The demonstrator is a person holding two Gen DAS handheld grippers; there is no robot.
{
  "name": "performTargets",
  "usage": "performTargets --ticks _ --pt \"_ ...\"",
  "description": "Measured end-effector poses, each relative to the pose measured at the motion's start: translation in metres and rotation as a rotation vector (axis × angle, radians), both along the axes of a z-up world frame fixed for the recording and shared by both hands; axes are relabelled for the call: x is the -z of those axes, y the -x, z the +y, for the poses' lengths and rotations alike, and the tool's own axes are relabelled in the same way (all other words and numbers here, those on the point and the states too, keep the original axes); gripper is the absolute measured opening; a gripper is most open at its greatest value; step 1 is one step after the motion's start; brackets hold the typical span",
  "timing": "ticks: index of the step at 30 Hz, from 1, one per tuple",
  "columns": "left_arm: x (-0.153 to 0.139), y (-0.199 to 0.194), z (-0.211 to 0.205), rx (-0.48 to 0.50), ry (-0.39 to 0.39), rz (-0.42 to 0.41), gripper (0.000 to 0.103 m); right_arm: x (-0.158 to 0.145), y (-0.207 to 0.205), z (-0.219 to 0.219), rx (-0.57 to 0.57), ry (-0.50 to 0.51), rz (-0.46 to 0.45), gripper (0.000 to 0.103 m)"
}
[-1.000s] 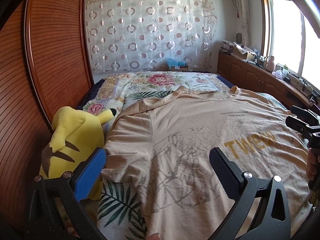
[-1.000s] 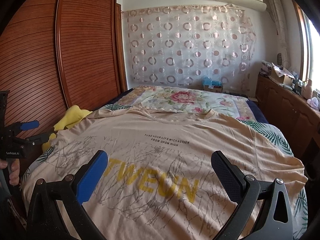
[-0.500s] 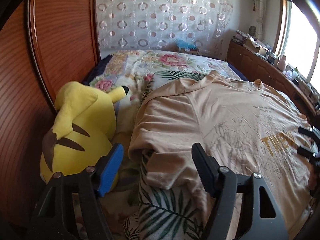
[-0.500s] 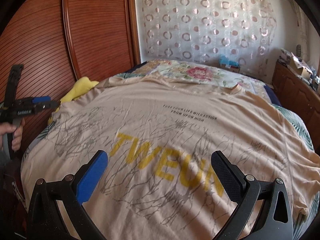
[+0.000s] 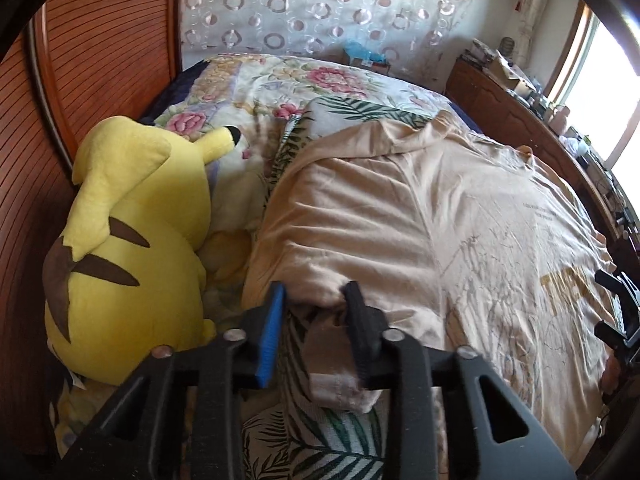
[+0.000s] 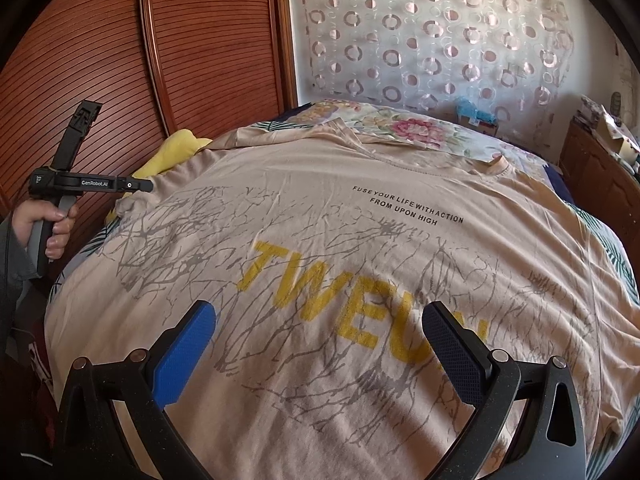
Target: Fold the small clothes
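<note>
A beige T-shirt (image 6: 360, 208) with yellow letters and grey branch print lies spread flat on the bed, collar at the far end. In the left wrist view the shirt (image 5: 420, 216) fills the right half. My left gripper (image 5: 316, 300) sits at the hem of the shirt's left sleeve (image 5: 332, 248), its jaws narrowed around a bunch of that cloth. It also shows in the right wrist view (image 6: 136, 186) at the shirt's left edge. My right gripper (image 6: 318, 320) is open and empty, low over the shirt's lower front.
A yellow plush toy (image 5: 128, 232) lies left of the shirt against the wooden wardrobe doors (image 6: 180, 60). The floral bedspread (image 5: 304, 84) shows beyond the collar. A wooden cabinet (image 5: 520, 112) with clutter runs along the right side under the window.
My left gripper moved left and down to the sleeve hem and its jaws closed in around the cloth. My right gripper dropped closer to the shirt front and stayed open.
</note>
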State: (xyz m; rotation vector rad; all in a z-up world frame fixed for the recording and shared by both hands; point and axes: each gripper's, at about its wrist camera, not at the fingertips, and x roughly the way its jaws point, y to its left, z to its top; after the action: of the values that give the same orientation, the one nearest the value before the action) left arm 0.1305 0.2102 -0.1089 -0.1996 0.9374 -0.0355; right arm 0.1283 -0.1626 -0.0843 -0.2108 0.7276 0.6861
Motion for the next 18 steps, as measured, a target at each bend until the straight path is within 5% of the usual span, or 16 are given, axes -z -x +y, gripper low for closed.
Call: performTargets --ticks 2,5,9,18 --pt "-0.002 0.0 -0.005 0.014 -0.029 -0.002 0.013 0.0 0.0 -0.001 0.002 -0.005 0.0 0.103" --pt "-0.012 0.003 -0.018 0.029 -0.141 -0.038 0.01 0.003 0.0 0.003 0.009 -0.014 -0.012 0.103" --pt "-0.039 0.008 -0.035 0.06 -0.196 -0.111 0.01 0.001 -0.001 -0.011 0.035 -0.031 -0.017 0.103" --pt "-0.089 0.008 -0.108 0.235 -0.205 -0.205 0.01 -0.001 -0.006 -0.04 0.122 -0.075 -0.02 0.103"
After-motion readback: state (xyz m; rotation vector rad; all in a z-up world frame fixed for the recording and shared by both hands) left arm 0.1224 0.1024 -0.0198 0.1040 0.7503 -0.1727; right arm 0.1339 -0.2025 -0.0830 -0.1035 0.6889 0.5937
